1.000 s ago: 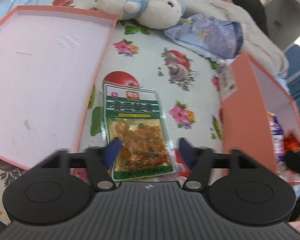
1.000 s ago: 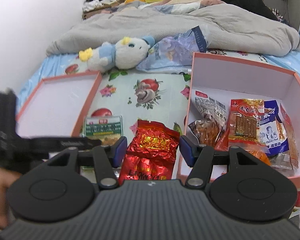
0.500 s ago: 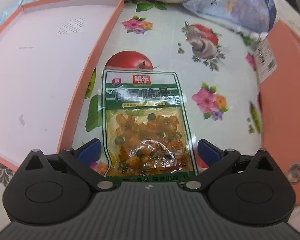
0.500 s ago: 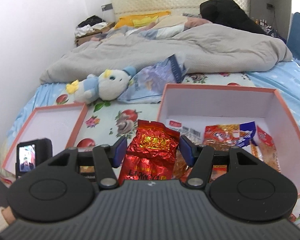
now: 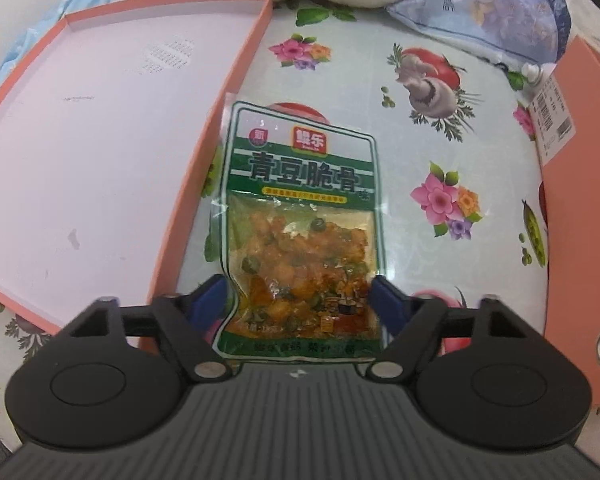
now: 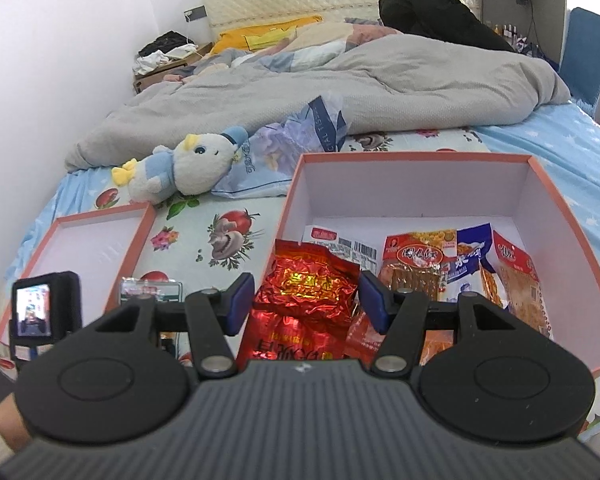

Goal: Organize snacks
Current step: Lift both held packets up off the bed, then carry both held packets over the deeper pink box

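A green snack pouch (image 5: 300, 216) with orange and green contents lies on the flowered bedsheet. My left gripper (image 5: 298, 292) has its blue fingertips (image 5: 210, 292) closed against the pouch's lower sides. My right gripper (image 6: 306, 300) is shut on a crinkled red foil snack bag (image 6: 304, 300) and holds it above the near left corner of the orange box (image 6: 412, 158). Several snack packs (image 6: 420, 264) lie inside that box. The green pouch also shows small in the right wrist view (image 6: 150, 292), beside the left gripper's camera body (image 6: 44, 312).
The orange box lid (image 5: 100, 128) lies open-side up just left of the green pouch. The box's orange outer wall (image 5: 576, 216) stands to the right. A plush duck (image 6: 180, 168), a blue plastic bag (image 5: 492, 20) and a grey duvet (image 6: 340, 88) lie farther back.
My left gripper moved down over the green pouch, opened wide, then closed on its lower end. My right gripper rose and moved right with the red bag, over the box's corner.
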`<state>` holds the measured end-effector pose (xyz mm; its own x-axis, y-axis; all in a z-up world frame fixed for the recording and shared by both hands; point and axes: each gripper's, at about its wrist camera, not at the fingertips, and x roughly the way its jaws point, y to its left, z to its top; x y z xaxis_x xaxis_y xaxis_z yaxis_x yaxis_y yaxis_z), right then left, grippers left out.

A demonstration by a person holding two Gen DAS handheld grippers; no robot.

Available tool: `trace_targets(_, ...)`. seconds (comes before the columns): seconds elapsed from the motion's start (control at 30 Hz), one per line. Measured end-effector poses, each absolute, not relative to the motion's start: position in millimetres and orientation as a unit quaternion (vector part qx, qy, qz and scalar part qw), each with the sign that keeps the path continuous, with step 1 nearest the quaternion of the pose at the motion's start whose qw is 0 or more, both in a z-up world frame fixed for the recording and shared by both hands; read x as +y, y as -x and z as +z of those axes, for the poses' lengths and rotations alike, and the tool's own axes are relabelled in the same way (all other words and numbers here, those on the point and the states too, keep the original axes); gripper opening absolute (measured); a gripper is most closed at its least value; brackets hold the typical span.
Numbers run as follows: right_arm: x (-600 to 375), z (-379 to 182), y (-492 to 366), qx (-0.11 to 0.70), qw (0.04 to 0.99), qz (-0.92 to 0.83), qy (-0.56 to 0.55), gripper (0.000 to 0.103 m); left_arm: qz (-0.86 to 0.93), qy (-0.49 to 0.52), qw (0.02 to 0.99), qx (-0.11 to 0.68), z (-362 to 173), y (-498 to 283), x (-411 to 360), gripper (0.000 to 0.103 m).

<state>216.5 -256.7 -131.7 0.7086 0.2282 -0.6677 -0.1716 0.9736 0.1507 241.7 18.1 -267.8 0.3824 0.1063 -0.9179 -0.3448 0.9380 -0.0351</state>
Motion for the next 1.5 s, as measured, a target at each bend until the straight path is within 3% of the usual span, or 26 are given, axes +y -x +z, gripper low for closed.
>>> trace_targets(0.3,-251.3,-134.6,-217.7,0.37,0.922,0.108,-0.029,0.06,0.124,0.124,0.83,0.529,-260.0,-233.2,31.1,0.055)
trace_targets(0.7,-241.2,-126.1,-214.7,0.367,0.924,0.109,-0.014,0.06,0.088,0.148,0.843,0.51,-216.6,-225.2,30.3,0.053)
trace_targets(1.5,-245.6,-62.2,-220.2,0.302,0.948,0.103,-0.003,0.06,-0.028,0.149,0.912,0.382,-42.5,-229.1,-13.3,0.053)
